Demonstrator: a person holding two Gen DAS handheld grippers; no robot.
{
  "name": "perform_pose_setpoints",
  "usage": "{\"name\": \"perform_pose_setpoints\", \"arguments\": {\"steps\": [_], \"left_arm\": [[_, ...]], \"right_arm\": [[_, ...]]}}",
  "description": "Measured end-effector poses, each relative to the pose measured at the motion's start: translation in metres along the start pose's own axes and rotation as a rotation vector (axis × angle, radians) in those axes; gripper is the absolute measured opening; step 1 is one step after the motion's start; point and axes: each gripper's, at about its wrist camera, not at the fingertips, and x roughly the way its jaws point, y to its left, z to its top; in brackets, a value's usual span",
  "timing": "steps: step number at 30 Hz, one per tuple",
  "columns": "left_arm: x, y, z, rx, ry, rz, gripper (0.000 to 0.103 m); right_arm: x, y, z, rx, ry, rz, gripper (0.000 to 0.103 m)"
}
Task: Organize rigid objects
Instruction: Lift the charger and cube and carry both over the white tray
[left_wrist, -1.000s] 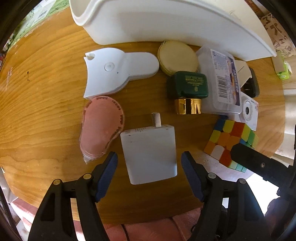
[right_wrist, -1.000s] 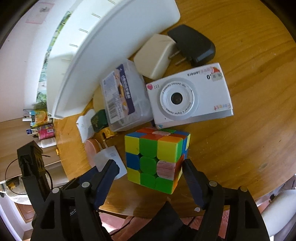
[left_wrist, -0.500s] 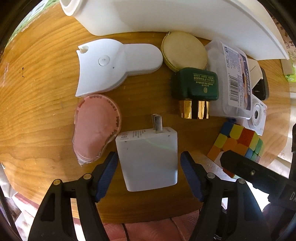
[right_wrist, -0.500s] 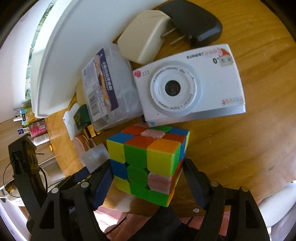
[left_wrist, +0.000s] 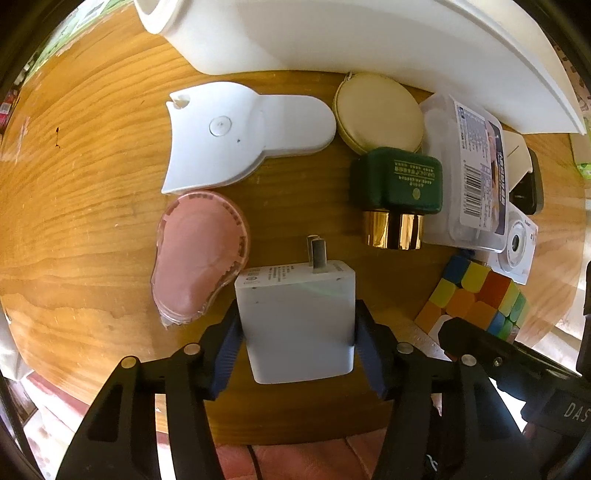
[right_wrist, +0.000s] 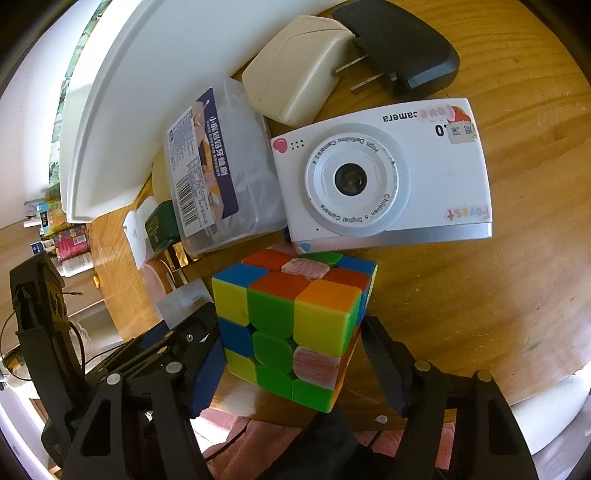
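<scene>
Wooden tabletop (left_wrist: 92, 184) is carrying everything; a big white tray (left_wrist: 369, 37) is sitting along its far edge. White toy camera (right_wrist: 380, 177) is lying lens-up toward the right edge, touching a clear plastic box (right_wrist: 221, 173) with a barcode label on its left. White flat plastic piece (left_wrist: 236, 136) is lying near the far edge just in front of the tray, with a pink teardrop-shaped case (left_wrist: 195, 262) just beside it on the near side. White charger (left_wrist: 299, 317) is sitting near the front edge, prongs pointing away, and the left gripper (left_wrist: 299, 332) is pinching it on both sides with its blue pads pressing the casing. Rubik's cube (right_wrist: 295, 325) is sitting by the front-right edge, just in front of the camera; the right gripper (right_wrist: 291, 358) is closing snug around it, both pads looking to be touching its sides. Cream adapter (right_wrist: 295, 66) and black adapter (right_wrist: 402, 48) are lying side by side beyond the camera, near the tray. Green bottle with gold cap (left_wrist: 397, 192) is lying on its side between the flat piece and the box, touching a round cream compact (left_wrist: 378, 110) behind it.
</scene>
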Motion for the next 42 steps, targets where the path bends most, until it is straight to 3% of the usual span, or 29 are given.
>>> {"name": "perform_pose_setpoints", "arguments": {"steps": [18, 32, 34, 42], "left_arm": [[0.011, -0.008, -0.045, -0.049, -0.005, 0.003, 0.060], [0.016, -0.028, -0.107, -0.110, -0.067, -0.012, 0.060], [0.023, -0.045, -0.115, -0.120, -0.078, -0.012, 0.060], [0.018, -0.062, -0.149, -0.154, -0.154, -0.032, 0.060]], "right_arm": [[-0.017, -0.022, -0.019, -0.040, -0.011, -0.024, 0.068], [-0.035, -0.047, -0.040, -0.085, -0.044, -0.014, 0.063], [-0.039, -0.050, -0.042, -0.095, -0.053, -0.009, 0.063], [-0.056, -0.048, -0.048, -0.166, -0.110, 0.031, 0.060]]}}
